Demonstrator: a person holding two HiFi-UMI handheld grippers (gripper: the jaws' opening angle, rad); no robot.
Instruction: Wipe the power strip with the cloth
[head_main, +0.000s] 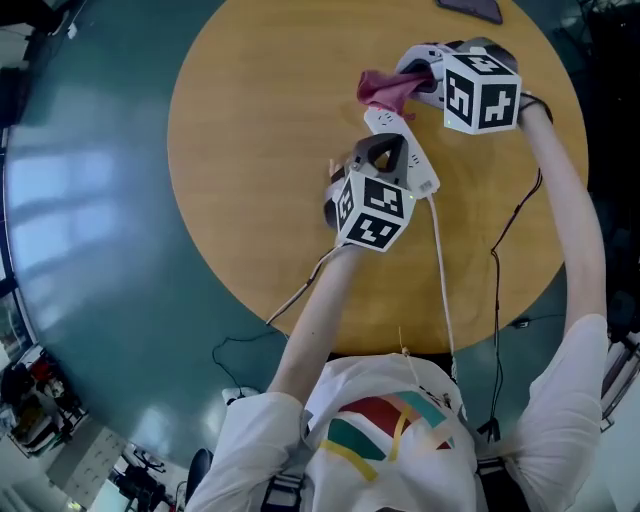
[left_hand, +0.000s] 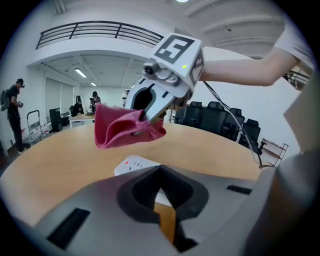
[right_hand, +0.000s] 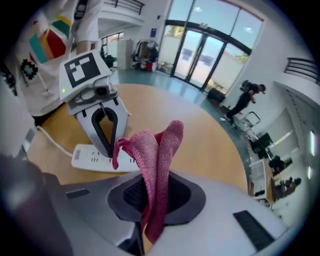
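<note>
So we're leaning over the round light-wood table (head_main: 260, 150) with a gripper in each hand. The long white plastic power strip (head_main: 402, 152) is lying on the tabletop right of centre, running from far-left to near-right. Its white cable (head_main: 442, 270) is trailing off the near edge toward us.

The jaws of our left gripper (head_main: 388, 145) are pressed together with nothing caught between them. In the right gripper view they're standing upright with the tips touching down on top of the strip, roughly mid-length. A small red light (left_hand: 126, 161) is glowing at the strip's far end.

Our right gripper (head_main: 415, 80) is hanging just beyond that far end, and its jaws are clamping the crumpled pink-red knit cloth (head_main: 385, 90). In its own view the cloth is sticking up out of the jaws in two folded lobes. In the left gripper view the cloth is hanging in the air just past the strip's far end, and it isn't touching the strip there. In the head view it's overlapping the strip's far tip, so we can't really call contact from up there.

A dark flat object (head_main: 470, 8) is sitting at the far edge of the table, too cut off to identify. Black office chairs (left_hand: 215, 112) are lined up beyond the table, and a person in dark clothes (left_hand: 12, 107) is standing in the hall behind.
</note>
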